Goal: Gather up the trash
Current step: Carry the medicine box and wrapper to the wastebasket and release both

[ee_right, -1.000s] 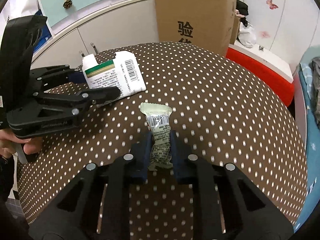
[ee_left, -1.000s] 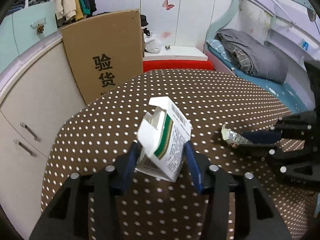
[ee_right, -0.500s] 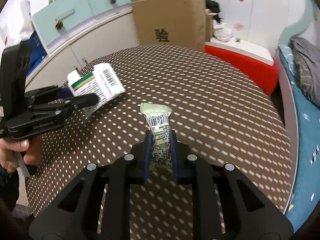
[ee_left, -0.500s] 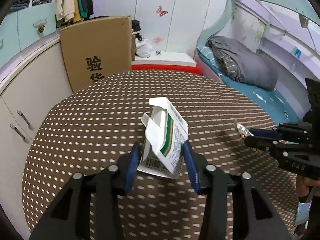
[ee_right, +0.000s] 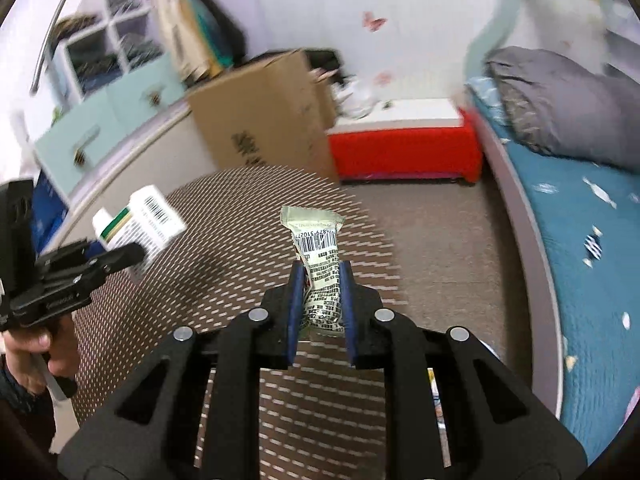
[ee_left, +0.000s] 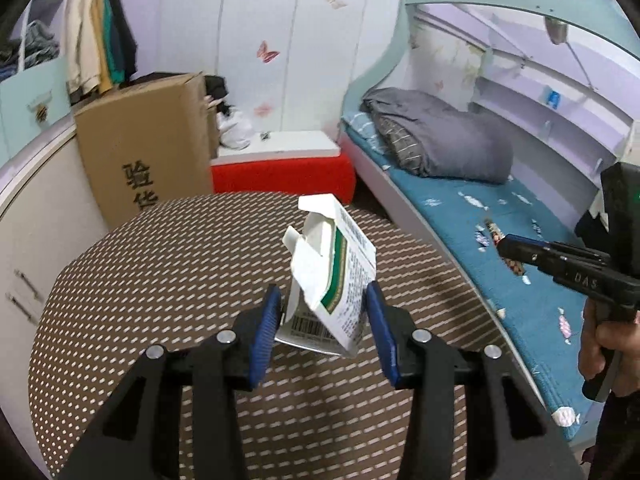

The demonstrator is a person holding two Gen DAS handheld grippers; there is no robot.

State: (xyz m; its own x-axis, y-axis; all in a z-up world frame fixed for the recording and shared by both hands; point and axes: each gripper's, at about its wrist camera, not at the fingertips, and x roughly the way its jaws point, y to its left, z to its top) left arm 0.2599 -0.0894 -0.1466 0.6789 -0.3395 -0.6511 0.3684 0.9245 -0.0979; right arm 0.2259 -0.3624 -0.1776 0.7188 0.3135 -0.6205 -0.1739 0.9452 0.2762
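My left gripper [ee_left: 324,300] is shut on an opened white carton with a green stripe [ee_left: 334,280] and holds it in the air above the brown dotted round table [ee_left: 160,264]. The carton also shows at the left of the right wrist view [ee_right: 140,222]. My right gripper [ee_right: 320,276] is shut on a pale green snack wrapper with a barcode [ee_right: 318,264], lifted above the table's right side. In the left wrist view the right gripper [ee_left: 516,256] is at the right, over the bed, with the wrapper's end [ee_left: 496,236] sticking out.
A tall cardboard box [ee_left: 148,148] stands behind the table, next to white cabinets [ee_left: 24,216]. A red bench [ee_left: 284,172] sits at the far side. A bed with a blue sheet [ee_left: 480,216] and grey blanket runs along the right.
Both grippers have risen from the table with their items and moved back. The right gripper has swung to the right, toward the bed. The views are blurred by motion.
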